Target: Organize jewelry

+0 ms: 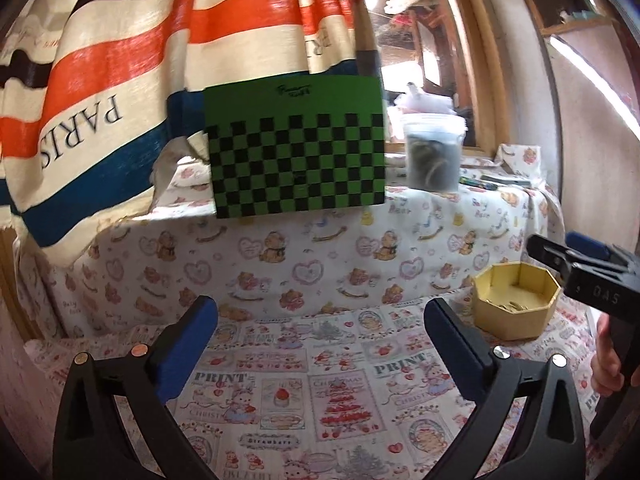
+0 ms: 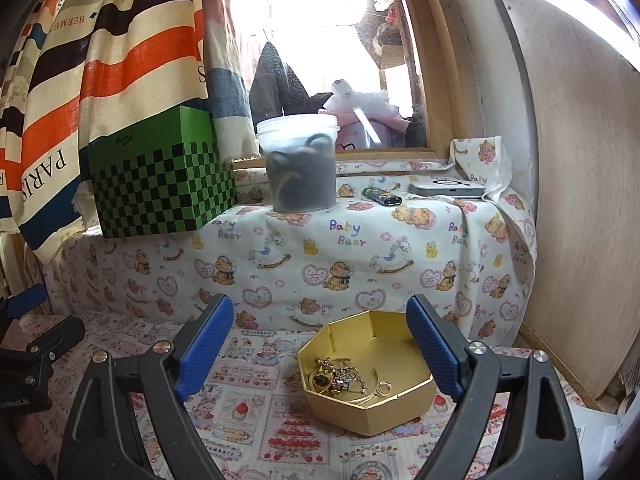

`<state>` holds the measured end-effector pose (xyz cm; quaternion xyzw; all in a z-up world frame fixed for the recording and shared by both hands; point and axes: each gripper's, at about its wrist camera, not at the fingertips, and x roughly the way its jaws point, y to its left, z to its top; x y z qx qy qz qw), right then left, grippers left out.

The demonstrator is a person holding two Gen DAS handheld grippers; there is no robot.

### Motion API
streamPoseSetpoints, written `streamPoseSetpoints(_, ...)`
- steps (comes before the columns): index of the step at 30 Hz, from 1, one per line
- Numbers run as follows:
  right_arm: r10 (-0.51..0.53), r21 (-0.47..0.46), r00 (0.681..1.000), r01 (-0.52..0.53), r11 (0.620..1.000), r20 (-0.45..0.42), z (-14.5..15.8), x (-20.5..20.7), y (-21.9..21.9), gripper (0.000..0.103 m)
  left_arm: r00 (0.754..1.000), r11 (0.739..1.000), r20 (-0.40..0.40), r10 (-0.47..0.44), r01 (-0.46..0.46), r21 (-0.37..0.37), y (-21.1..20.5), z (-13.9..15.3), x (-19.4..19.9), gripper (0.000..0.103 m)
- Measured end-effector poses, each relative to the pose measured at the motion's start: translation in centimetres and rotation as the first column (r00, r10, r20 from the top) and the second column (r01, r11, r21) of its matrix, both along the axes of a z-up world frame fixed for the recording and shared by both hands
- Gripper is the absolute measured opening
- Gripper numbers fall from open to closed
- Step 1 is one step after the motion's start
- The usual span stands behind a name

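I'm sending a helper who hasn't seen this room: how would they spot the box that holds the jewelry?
Start at the window and its raised ledge draped in teddy-bear cloth. On the lower printed cloth in front of it sits a gold box, low, open-topped and many-sided, with rings and chains inside. The green checkered box and plastic tub stand on the ledge.

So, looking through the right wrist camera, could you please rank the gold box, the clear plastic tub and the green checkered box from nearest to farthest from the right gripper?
1. Gold box: just ahead of the open right gripper, on the lower cloth.
2. Clear plastic tub: on the raised ledge, centre.
3. Green checkered box: same ledge, left; too close to the tub to call firmly.
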<state>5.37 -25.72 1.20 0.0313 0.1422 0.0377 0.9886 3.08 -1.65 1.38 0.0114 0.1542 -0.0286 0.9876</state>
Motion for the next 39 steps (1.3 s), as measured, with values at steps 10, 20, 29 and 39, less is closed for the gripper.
streamPoseSetpoints(10, -0.02, -0.013, 1.0, 0.02, 1.0, -0.006, -0.3, 0.2, 0.3, 0.09, 0.997, 0.996, -0.009, 0.074, -0.074, -0.048, 1.7, -0.5, 0.5, 0.103)
streamPoseSetpoints(20, -0.021, -0.072, 1.0, 0.021, 0.997, 0.006, -0.4, -0.2, 1.5, 0.09, 0.992, 0.991, 0.001, 0.126, -0.126, -0.034, 1.6, -0.5, 0.2, 0.103)
streamPoseSetpoints(29, -0.025, -0.088, 1.0, 0.024, 0.996, -0.009, -0.5, -0.2, 1.7, 0.09, 0.991, 0.99, -0.007, 0.134, -0.134, -0.035, 1.7, -0.5, 0.3, 0.103)
streamPoseSetpoints(39, -0.032, -0.091, 0.999, 0.031, 0.995, -0.013, -0.5, -0.1, 1.6, 0.092, 0.99, 0.99, -0.01, 0.138, -0.138, -0.035, 1.7, -0.6, 0.4, 0.103)
